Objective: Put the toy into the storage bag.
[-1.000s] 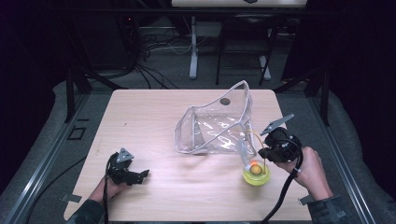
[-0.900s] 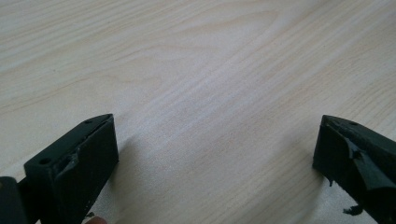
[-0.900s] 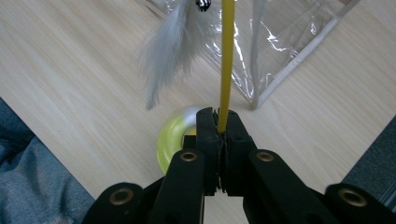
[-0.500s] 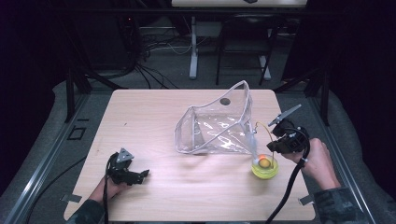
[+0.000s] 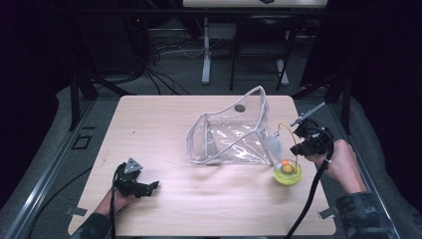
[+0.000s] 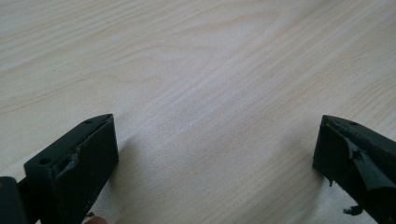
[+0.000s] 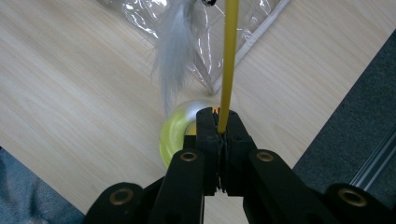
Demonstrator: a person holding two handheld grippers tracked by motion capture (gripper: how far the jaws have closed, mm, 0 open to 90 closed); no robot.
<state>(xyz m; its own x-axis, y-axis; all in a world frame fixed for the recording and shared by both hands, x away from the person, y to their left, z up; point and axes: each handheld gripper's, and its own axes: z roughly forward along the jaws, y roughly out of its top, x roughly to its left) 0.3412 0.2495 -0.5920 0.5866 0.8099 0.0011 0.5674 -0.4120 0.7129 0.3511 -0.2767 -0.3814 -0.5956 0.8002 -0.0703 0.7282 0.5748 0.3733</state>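
- Dark surroundings ring a pale wood-grain worktop [image 5: 164,129], with black cables and metal stand legs on the grey floor at twelve o'clock beyond it.
- Just right of the worktop's centre, a clear plastic zip pouch with a white edge [image 5: 229,137] stands propped open, its mouth facing the person and one corner raised toward twelve o'clock.
- At about four o'clock from the pouch, close beside its lower corner, a small round yellow-green translucent dish [image 5: 287,173] sits on the wood with an orange ball [image 5: 287,168] inside it.
- The right gripper [image 7: 219,133] is held by a hand [image 5: 343,167] at the worktop's three o'clock edge; its fingers [image 7: 236,140] are pressed together on a thin yellow wand [image 7: 229,56], seen in the right gripper view.
- That wand arches up and over toward the pouch, and a pale grey feather [image 7: 172,51] dangles from its far end, hanging down toward the dish, its lower part blurred.
- The left gripper [image 5: 133,181] rests low at the seven o'clock corner of the worktop, well apart from the pouch and dish.
- In the left gripper view its black fingers [image 6: 74,163] stand wide apart with bare wood between them.
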